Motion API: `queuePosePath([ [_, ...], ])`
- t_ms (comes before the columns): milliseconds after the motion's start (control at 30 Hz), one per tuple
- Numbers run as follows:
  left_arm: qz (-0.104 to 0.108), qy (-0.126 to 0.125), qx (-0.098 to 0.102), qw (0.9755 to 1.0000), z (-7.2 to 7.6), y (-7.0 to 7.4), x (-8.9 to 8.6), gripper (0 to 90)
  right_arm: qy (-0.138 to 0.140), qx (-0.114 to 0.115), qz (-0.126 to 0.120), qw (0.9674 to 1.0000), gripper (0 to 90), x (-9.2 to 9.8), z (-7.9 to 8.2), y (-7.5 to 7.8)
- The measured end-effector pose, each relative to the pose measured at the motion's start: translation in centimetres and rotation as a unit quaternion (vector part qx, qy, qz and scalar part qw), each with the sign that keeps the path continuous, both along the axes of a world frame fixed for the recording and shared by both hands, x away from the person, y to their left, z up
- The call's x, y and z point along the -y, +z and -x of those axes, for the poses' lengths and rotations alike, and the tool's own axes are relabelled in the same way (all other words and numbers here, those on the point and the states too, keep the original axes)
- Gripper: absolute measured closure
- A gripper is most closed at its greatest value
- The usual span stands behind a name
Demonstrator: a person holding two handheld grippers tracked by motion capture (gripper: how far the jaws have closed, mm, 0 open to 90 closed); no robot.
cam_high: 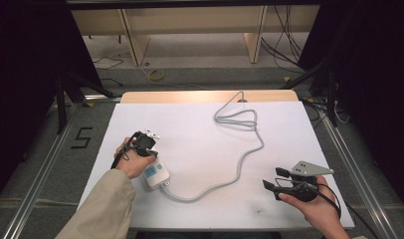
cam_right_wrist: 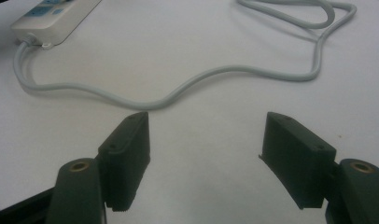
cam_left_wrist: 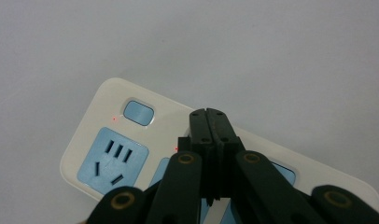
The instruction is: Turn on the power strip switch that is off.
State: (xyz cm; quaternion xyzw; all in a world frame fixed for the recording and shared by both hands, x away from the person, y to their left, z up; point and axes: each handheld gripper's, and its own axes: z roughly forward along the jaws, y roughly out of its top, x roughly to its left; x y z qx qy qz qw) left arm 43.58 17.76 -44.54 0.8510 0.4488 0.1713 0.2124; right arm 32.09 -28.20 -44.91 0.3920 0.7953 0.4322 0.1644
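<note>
A white power strip (cam_high: 155, 173) with blue sockets lies at the table's near left, and its grey cable (cam_high: 240, 162) snakes across to the far edge. My left gripper (cam_left_wrist: 211, 119) is shut with nothing between its jaws, tips pointing down over the middle of the power strip (cam_left_wrist: 108, 98). A blue switch (cam_left_wrist: 138, 112) and a blue socket (cam_left_wrist: 112, 160) lie just left of the tips. In the high view the left gripper (cam_high: 143, 142) sits over the strip's far end. My right gripper (cam_high: 273, 179) rests open at the near right, nothing between its jaws.
The white table (cam_high: 200, 129) has a wooden strip along its far edge. In the right gripper view the cable (cam_right_wrist: 178, 88) curves across ahead of the open right gripper (cam_right_wrist: 206, 156), and the power strip (cam_right_wrist: 52, 18) lies far left. A loop of cable (cam_high: 237, 118) rests mid-table.
</note>
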Motion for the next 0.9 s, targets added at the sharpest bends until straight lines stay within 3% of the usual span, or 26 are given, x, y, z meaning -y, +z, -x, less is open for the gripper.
queuePosePath([
  [900, -0.018, -0.008, -0.005, 0.9998, -0.19, 0.05, 0.29, 90.0, 0.001, 0.002, 0.001, 1.0000, 32.8, -0.08, 0.09, 0.06],
])
